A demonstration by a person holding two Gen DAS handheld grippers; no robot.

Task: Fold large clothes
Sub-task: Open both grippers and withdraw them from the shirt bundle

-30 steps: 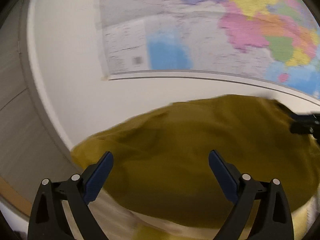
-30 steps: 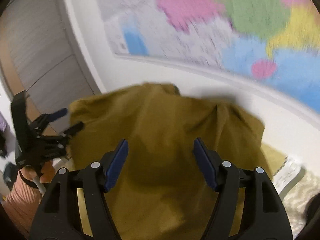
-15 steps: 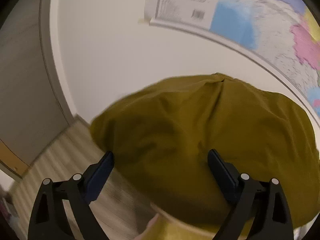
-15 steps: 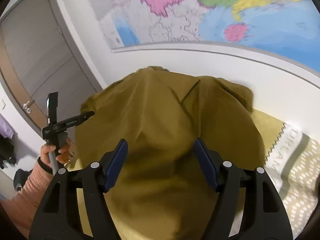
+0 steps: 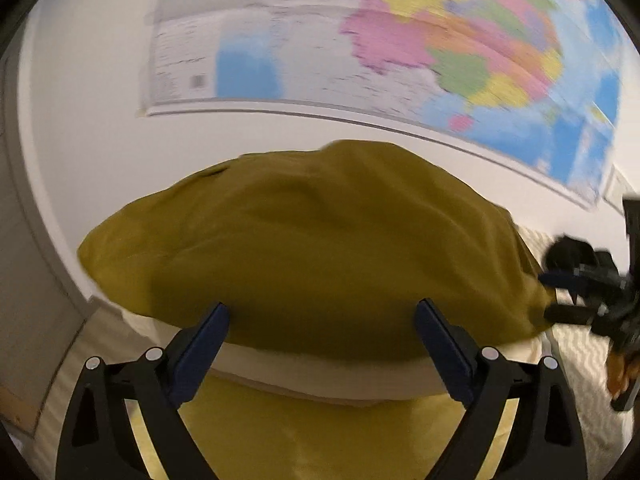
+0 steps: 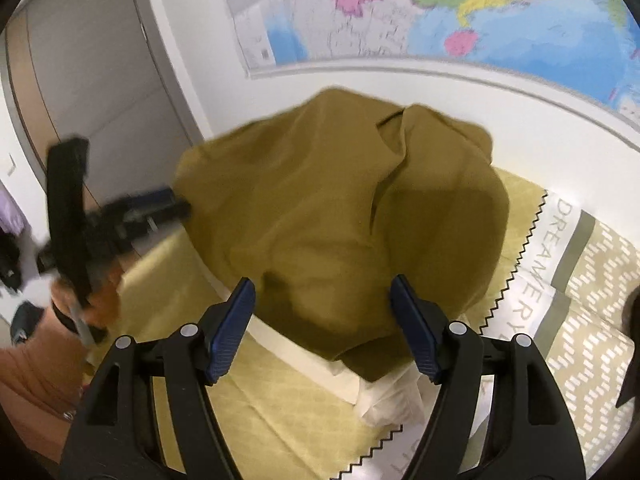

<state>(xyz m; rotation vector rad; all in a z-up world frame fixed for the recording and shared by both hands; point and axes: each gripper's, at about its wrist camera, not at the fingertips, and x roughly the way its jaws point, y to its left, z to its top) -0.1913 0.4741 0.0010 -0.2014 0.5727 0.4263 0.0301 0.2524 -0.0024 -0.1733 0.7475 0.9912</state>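
Observation:
An olive-yellow garment (image 5: 320, 240) lies heaped over a white pillow (image 5: 320, 380) on the bed. In the left wrist view my left gripper (image 5: 322, 348) stands open just short of the garment's near edge, with nothing pressed between its blue pads. The right gripper (image 5: 556, 296) shows blurred at the garment's right end. In the right wrist view the garment (image 6: 328, 208) lies creased, and my right gripper (image 6: 324, 320) is open at its near edge, gripping nothing. The left gripper (image 6: 172, 202), held by a hand in an orange sleeve (image 6: 36, 368), points at the garment's left edge.
A yellow-green bed cover (image 6: 280, 420) lies under the pillow (image 6: 304, 356). Patterned bedding printed with letters (image 6: 592, 320) spreads to the right. A large coloured wall map (image 6: 440, 8) hangs behind the bed, and a grey door (image 6: 92, 80) stands at the left.
The right gripper has drawn back, so the garment's near edge, the pillow and the bed cover now show. The left gripper swung from the floor side towards the map and came close to the garment's left edge.

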